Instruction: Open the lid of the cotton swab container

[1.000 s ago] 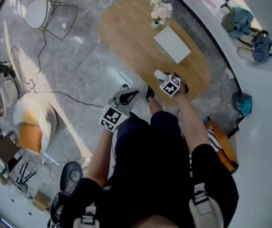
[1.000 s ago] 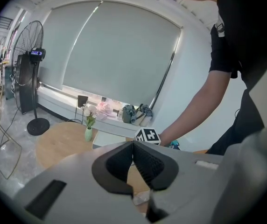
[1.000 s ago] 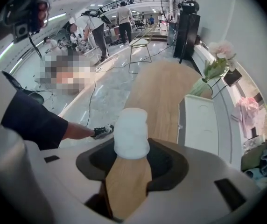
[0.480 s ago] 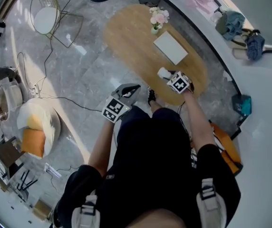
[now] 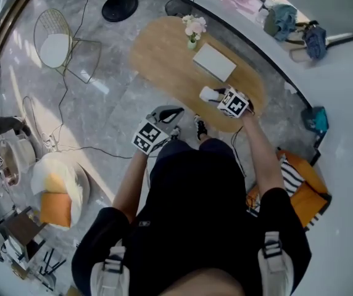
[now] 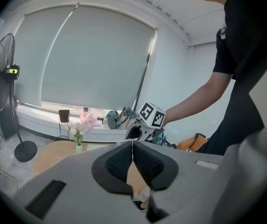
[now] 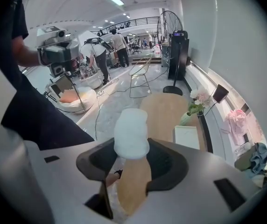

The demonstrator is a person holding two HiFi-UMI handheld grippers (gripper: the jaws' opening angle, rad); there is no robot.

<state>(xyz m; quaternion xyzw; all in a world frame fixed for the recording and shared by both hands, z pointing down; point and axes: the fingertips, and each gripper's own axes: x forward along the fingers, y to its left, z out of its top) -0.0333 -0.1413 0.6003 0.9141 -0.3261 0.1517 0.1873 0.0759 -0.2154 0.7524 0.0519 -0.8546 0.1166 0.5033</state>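
The cotton swab container (image 7: 131, 130) is a small white tub with a frosted lid. It stands between the jaws of my right gripper (image 7: 133, 158), which is shut on its sides. In the head view, the container (image 5: 207, 93) hangs over the near end of the oval wooden table (image 5: 164, 48). My right gripper (image 5: 217, 95) is just behind the container, under its marker cube. My left gripper (image 5: 175, 112) is off the table's near edge, over the floor. In its own view, my left gripper (image 6: 133, 148) is shut with nothing between its pads. The right gripper (image 6: 143, 127) shows beyond it.
On the table lie a flat white box (image 5: 214, 61) and a small vase of pink flowers (image 5: 192, 28). A wire chair (image 5: 56, 42) and a fan base (image 5: 120, 7) stand on the marble floor to the left. Cables (image 5: 84, 147) run across it. An orange bag (image 5: 303, 193) lies at the right.
My right gripper has risen with the container still in its jaws. My left gripper has also come up, and it stays shut. The head camera now sits higher over the scene.
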